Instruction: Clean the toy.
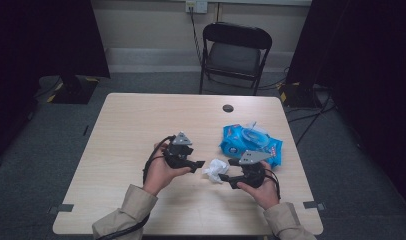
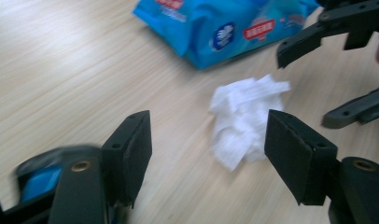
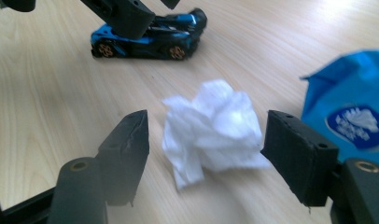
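Note:
A crumpled white wipe [image 1: 215,170] [image 2: 243,116] [image 3: 211,126] lies on the wooden table [image 1: 141,125] between my two grippers. My right gripper [image 1: 230,174] [image 3: 206,121] is open, its jaws standing either side of the wipe without pressing on it. Left of the wipe my left gripper [image 1: 198,165] [image 2: 208,123] is open, pointing at it with nothing held. A blue toy car [image 3: 145,42] stands on the table under the left gripper's jaws. A blue wipes packet [image 1: 251,142] [image 2: 225,28] [image 3: 351,107] lies just beyond the wipe.
A black folding chair [image 1: 234,52] stands behind the table's far edge. A dark round cable hole [image 1: 228,108] sits in the tabletop beyond the packet. Dark curtains hang at both sides.

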A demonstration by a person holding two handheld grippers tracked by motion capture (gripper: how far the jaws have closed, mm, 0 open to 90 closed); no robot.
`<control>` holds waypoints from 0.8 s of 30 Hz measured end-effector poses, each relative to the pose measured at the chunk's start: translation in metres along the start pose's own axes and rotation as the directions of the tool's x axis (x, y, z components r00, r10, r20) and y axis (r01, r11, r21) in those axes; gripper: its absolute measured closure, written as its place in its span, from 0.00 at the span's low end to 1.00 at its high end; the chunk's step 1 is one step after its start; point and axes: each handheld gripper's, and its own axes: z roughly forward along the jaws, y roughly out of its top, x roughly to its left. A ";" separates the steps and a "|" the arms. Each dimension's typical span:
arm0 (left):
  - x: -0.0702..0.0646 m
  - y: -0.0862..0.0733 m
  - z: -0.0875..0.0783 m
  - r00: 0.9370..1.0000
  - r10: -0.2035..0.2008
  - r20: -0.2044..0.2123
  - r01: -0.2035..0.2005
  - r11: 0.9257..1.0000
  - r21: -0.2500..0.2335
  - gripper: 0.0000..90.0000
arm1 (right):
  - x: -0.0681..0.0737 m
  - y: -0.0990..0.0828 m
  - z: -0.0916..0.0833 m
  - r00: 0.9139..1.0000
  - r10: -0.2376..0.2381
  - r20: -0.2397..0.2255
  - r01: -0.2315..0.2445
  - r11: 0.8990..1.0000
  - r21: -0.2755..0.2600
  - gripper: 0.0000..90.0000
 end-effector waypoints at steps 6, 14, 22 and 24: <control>0.020 -0.017 -0.019 0.996 -0.042 -0.075 0.043 0.999 0.013 0.29 | 0.007 0.010 0.013 0.998 -0.049 -0.035 0.050 0.998 0.024 0.46; 0.043 -0.037 -0.012 0.985 -0.071 -0.154 0.079 0.996 0.042 0.20 | 0.009 0.003 0.033 0.998 -0.042 -0.053 0.046 0.995 0.086 0.51; 0.057 -0.045 0.013 0.985 -0.084 -0.149 0.098 0.992 0.083 0.18 | 0.007 -0.005 0.041 0.998 -0.031 -0.060 0.038 0.992 0.119 0.50; 0.059 -0.044 0.018 0.983 -0.090 -0.158 0.104 0.991 0.087 0.18 | 0.007 -0.008 0.042 0.998 -0.023 -0.063 0.031 0.992 0.124 0.50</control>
